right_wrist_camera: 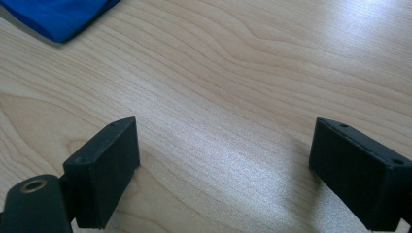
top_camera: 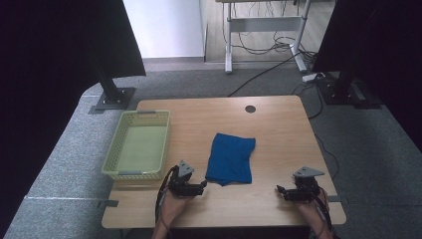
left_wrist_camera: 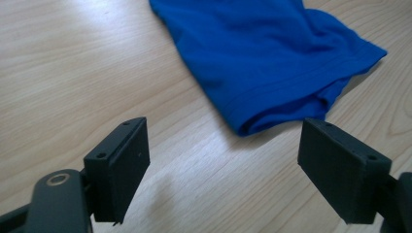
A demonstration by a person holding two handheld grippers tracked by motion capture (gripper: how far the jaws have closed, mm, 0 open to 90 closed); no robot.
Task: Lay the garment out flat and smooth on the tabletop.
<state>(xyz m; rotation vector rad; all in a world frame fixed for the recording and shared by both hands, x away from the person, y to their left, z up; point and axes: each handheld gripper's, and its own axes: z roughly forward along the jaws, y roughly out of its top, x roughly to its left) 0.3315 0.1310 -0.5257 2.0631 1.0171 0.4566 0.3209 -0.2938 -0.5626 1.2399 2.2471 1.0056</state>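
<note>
While the high view takes in the whole tabletop (top_camera: 278, 124), with a round hole (top_camera: 250, 108) near its far edge, the two gripper views give just a patch of its wood grain. On its left side the high view shows a pale green basket (top_camera: 115, 149) standing with nothing in it. A folded blue cloth (top_camera: 230, 158) lies flat at the middle of the tabletop, well apart from the basket. The left gripper view shows the cloth (left_wrist_camera: 272, 58) close up: a stitched hem runs along its near edge, and its folded corner lies just beyond the jaws. The right gripper view catches one corner of the cloth (right_wrist_camera: 58, 17) at its upper left. From above, the left tool (top_camera: 201, 185) sits just beside the cloth's near left corner, and the right tool (top_camera: 279, 189) is near the tabletop's right front edge. The left tool (left_wrist_camera: 223, 160) has its jaws wide apart over bare wood, gripping nothing; so does the right tool (right_wrist_camera: 223, 165). No writing or label can be read.
</note>
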